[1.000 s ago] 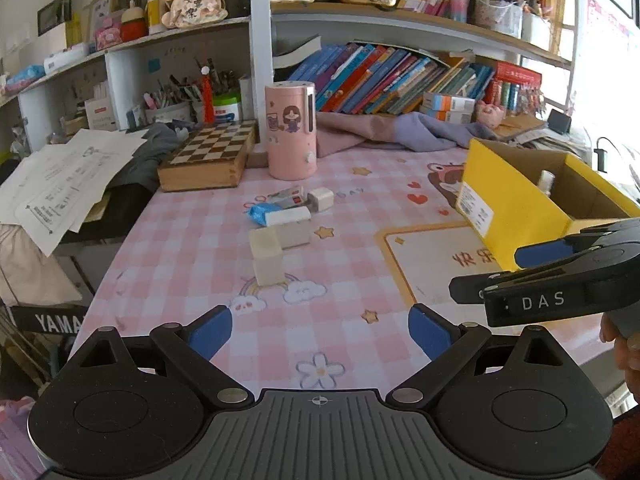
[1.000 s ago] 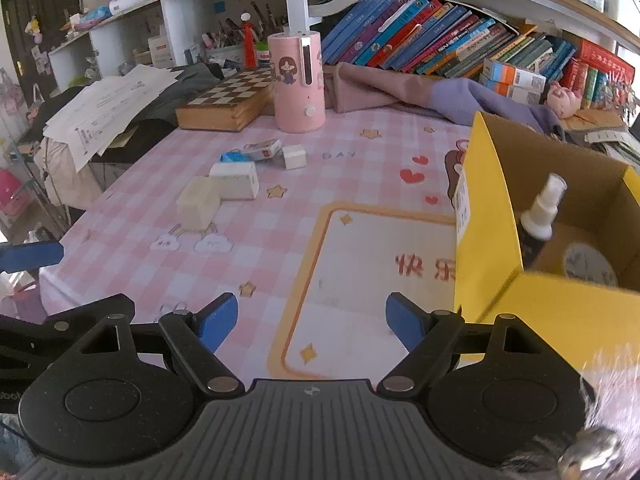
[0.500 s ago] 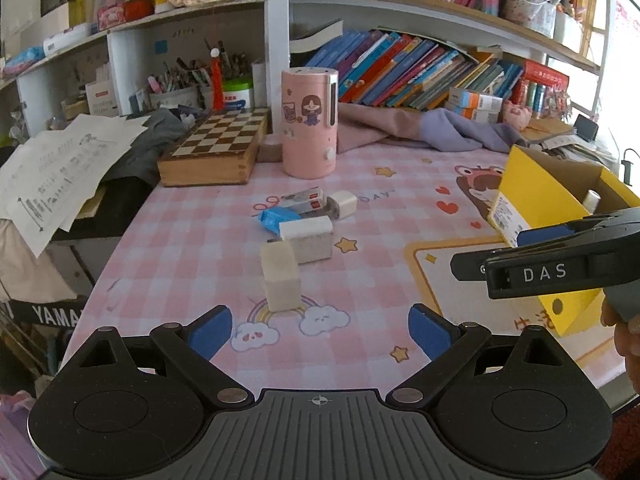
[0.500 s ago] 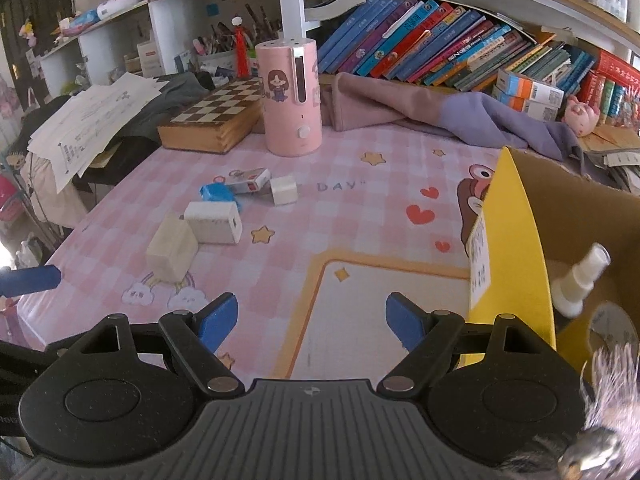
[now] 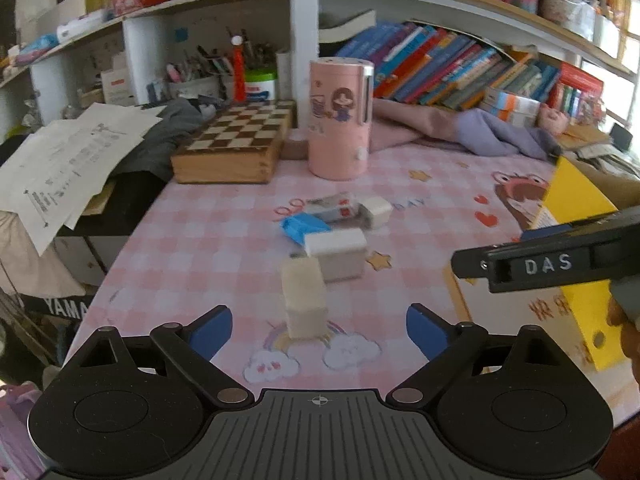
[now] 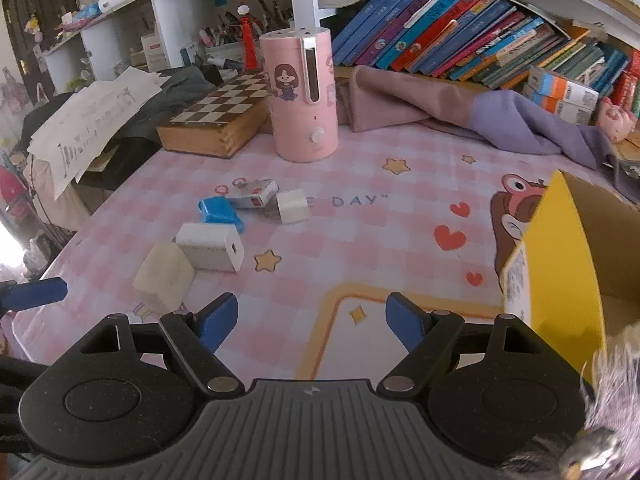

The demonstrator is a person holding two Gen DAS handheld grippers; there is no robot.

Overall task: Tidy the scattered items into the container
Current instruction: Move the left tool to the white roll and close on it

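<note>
Cream rectangular foam block (image 5: 303,300) stands nearest the yellow cardboard box (image 6: 560,264)'s left; we hold both grippers (image 5: 319,326) (image 6: 312,320) wide, empty, ready.

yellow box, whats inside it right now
In the right wrist view, only the bare brown cardboard inner wall of the yellow box shows. Its near wall and the frame edge hide the floor, so I cannot tell whether anything lies inside.

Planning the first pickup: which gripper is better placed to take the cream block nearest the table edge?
Left. The cream block sits straight ahead of the left gripper; it lies left of the right gripper.
</note>
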